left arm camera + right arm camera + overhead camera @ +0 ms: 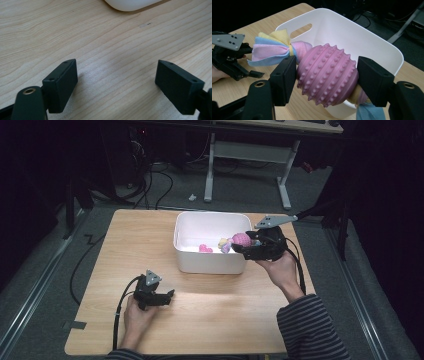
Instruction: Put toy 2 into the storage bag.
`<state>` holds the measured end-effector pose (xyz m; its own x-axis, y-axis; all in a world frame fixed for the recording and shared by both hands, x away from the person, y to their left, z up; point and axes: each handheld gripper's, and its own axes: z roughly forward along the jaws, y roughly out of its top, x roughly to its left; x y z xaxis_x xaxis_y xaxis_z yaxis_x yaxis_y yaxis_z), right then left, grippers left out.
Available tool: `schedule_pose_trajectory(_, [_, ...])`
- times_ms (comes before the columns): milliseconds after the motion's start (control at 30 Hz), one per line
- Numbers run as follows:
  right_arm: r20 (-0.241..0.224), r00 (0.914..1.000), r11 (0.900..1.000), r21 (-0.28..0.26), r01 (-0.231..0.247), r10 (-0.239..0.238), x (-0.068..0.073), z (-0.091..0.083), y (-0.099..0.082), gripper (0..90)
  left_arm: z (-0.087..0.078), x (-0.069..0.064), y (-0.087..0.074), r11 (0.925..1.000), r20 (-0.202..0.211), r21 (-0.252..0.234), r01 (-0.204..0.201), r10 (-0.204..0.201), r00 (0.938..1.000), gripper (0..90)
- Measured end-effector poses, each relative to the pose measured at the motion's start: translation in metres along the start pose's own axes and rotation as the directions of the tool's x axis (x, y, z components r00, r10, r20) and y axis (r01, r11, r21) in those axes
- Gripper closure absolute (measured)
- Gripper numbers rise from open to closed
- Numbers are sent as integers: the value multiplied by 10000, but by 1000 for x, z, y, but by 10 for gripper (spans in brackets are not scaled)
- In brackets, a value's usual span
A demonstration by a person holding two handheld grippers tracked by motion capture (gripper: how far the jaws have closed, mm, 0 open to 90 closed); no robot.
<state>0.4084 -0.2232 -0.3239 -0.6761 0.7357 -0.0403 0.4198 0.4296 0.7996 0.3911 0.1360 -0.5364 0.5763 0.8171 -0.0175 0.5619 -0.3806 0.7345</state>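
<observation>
A person sits at a light wooden bench with 1 claw in each hand. The right hand reaches forward from a striped sleeve, forearm angled up and to the left, wrist raised beside the right wall of a white tub. The right claw points left over the tub's right rim and is clenched on a pink knobbly ball toy. In the right gripper view the 2 black jaws press the ball's 2 sides, and fleece strips in yellow, pink and blue fan out from a knot at the ball's far end, with more blue fleece hanging at the near end. The toy hangs in the air above the tub's opening, not resting on anything. A small pink object lies on the tub floor.

The left hand rests low on the bench near its front left, well apart from the tub. The left claw lies close to the wood, pointing right, released, with bare bench between its jaws.
</observation>
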Motion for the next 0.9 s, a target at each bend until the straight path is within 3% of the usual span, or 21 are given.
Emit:
schedule_pose_trajectory(433, [-25, 10000, 9996, 276, 66, -65, -3, 23, 18, 340, 0, 0, 0, 10000, -32, -2, -18, 18, 10000, 187])
schedule_pose_trajectory(900, [-149, 9999, 9973, 737, -35, 46, -4, 56, 20, 340, 0, 0, 0, 10000, -37, -6, 1, -1, 10000, 194])
